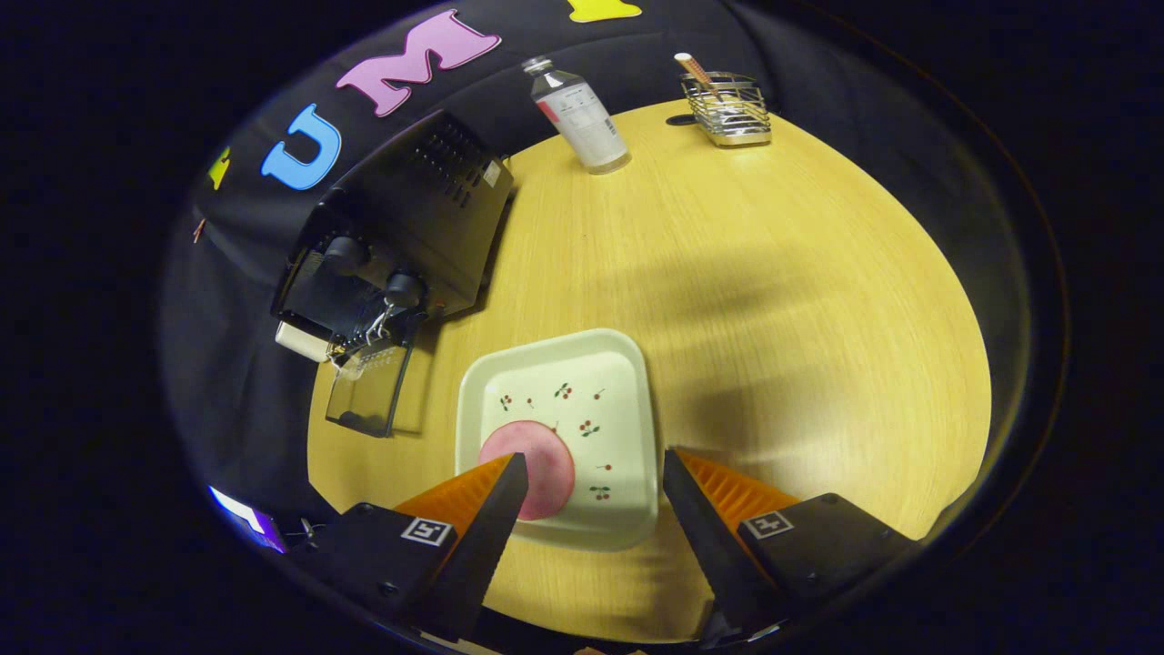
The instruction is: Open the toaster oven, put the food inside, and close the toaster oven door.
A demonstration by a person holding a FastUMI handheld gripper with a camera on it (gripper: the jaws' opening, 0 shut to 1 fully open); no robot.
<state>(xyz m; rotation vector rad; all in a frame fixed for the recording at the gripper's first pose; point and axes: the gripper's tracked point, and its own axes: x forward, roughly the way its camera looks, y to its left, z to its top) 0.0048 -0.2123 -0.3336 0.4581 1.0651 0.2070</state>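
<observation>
Since the oven (400, 236) door (368, 396) already hangs open beyond the left finger, I hold the gripper (596, 473) wide open and empty over the tray (627, 364), straddling the pink food (536, 464) (seemingly lined up for a grab).

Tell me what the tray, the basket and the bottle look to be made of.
Tray: likely plastic or melamine, cream with a soft sheen and printed cherries. Basket: shiny metal wire, open grid. Bottle: clear glass or plastic, I cannot tell which. The gripper hovers with its fingers open over the tray's near edge.
</observation>
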